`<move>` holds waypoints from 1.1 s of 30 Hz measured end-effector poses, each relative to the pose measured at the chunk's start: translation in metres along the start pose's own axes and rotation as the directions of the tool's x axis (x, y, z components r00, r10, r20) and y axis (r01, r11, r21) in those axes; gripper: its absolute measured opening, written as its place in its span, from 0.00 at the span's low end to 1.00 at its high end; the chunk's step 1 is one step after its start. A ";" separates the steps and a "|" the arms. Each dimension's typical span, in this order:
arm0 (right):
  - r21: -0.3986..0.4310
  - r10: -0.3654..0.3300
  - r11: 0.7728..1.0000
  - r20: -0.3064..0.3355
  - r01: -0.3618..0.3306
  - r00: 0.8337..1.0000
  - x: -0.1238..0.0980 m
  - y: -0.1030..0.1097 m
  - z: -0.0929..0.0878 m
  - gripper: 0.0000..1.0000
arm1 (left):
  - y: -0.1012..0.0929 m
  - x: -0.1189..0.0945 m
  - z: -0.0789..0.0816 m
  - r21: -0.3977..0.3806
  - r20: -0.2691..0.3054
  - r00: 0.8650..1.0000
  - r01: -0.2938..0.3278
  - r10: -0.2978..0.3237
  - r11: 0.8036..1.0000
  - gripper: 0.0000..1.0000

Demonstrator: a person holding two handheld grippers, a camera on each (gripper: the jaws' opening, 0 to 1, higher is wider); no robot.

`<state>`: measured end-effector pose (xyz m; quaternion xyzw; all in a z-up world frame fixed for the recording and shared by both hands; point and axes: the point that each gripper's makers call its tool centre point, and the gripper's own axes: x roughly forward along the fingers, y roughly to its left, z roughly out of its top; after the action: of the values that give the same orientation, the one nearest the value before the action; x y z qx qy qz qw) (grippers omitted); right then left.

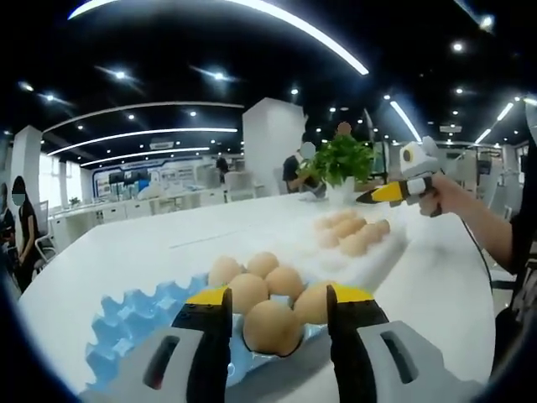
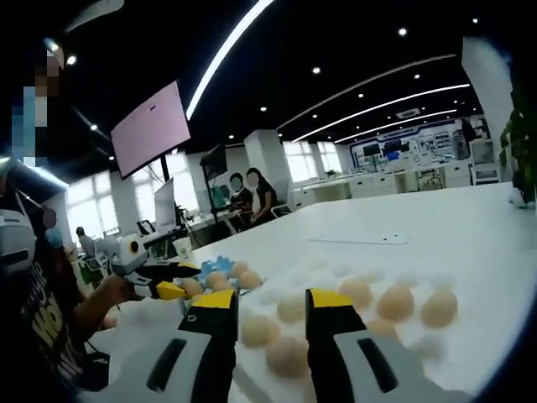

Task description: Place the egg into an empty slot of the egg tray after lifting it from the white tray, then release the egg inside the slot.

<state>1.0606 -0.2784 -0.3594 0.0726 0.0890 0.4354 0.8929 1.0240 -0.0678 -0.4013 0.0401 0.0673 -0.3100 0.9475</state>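
Six eggs (image 1: 256, 294) in blue egg tray (image 1: 126, 323), no legible writing

text: none legible | wall screen (image 2: 151, 128): blank pink | distant wall signage: too blurred

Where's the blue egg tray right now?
In the left gripper view, the blue moulded egg tray sits on the white table just beyond the left hand-held gripper, holding brown eggs at its right end.

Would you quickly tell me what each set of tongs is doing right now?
Left tongs: open, empty, with the egg on the blue egg tray seen between them.
Right tongs: open, empty, above eggs on the white tray.
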 end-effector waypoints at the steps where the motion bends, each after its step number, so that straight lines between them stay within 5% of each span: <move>1: -0.007 -0.012 1.000 0.007 0.012 1.000 -0.003 -0.004 0.003 0.33 | 0.000 0.000 0.001 0.000 0.003 1.000 0.001 -0.001 1.000 0.46; 13: -0.077 -0.129 0.989 0.001 0.128 0.992 -0.018 -0.042 0.013 0.32 | -0.007 0.002 0.004 -0.017 0.002 1.000 0.028 -0.028 0.999 0.50; 33: -0.166 -0.307 0.942 -0.061 0.293 0.950 -0.024 -0.098 -0.003 0.32 | -0.018 0.002 -0.001 -0.023 -0.029 0.998 0.059 -0.059 0.998 0.56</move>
<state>1.1199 -0.3568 -0.3803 -0.0302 0.1033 0.3027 0.9470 1.0149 -0.0834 -0.4028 0.0322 0.0860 -0.3364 0.9372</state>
